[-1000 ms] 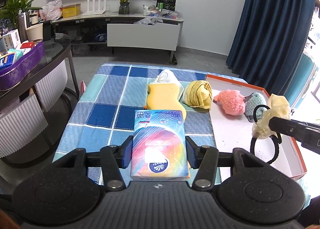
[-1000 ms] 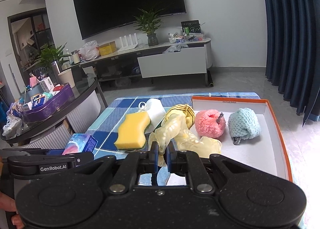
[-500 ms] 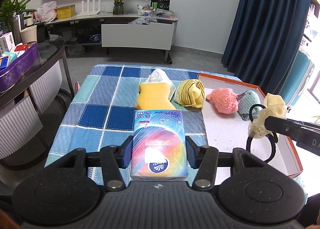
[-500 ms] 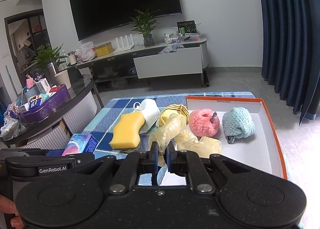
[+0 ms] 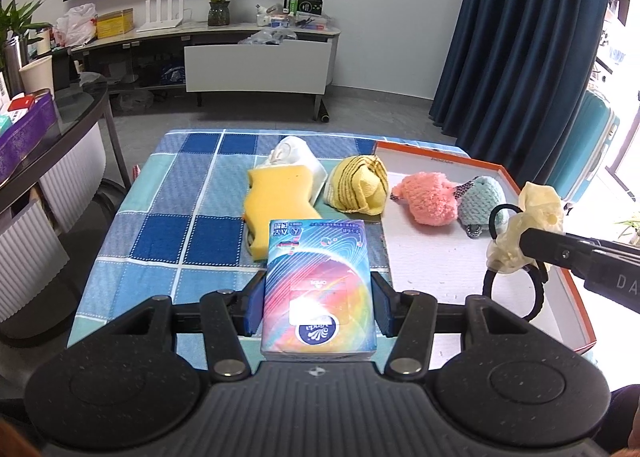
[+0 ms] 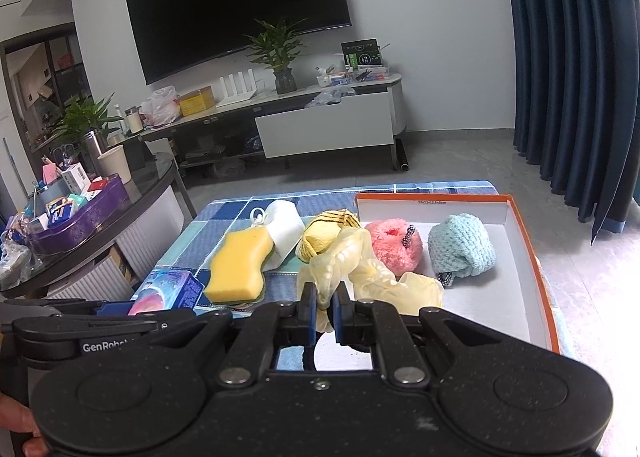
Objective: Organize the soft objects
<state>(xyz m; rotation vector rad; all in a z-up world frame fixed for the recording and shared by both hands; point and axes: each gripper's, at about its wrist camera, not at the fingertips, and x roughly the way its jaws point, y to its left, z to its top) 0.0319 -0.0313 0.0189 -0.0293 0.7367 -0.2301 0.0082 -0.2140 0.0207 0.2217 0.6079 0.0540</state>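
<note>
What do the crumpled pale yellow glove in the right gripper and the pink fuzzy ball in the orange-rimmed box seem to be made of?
The crumpled pale yellow glove looks like thin latex or similar rubber: translucent, slightly glossy, limp folds. The pink fuzzy ball looks like chenille-type yarn, knitted or crocheted: matte, tufted surface; the exact fibre cannot be told.

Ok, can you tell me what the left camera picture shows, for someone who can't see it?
A hand-held gripper holds a rainbow tissue pack above a blue checked tablecloth. Behind it lie a yellow sponge and a striped yellow cloth. On the right, pink and blue fluffy toys sit in an orange-edged box.
</note>
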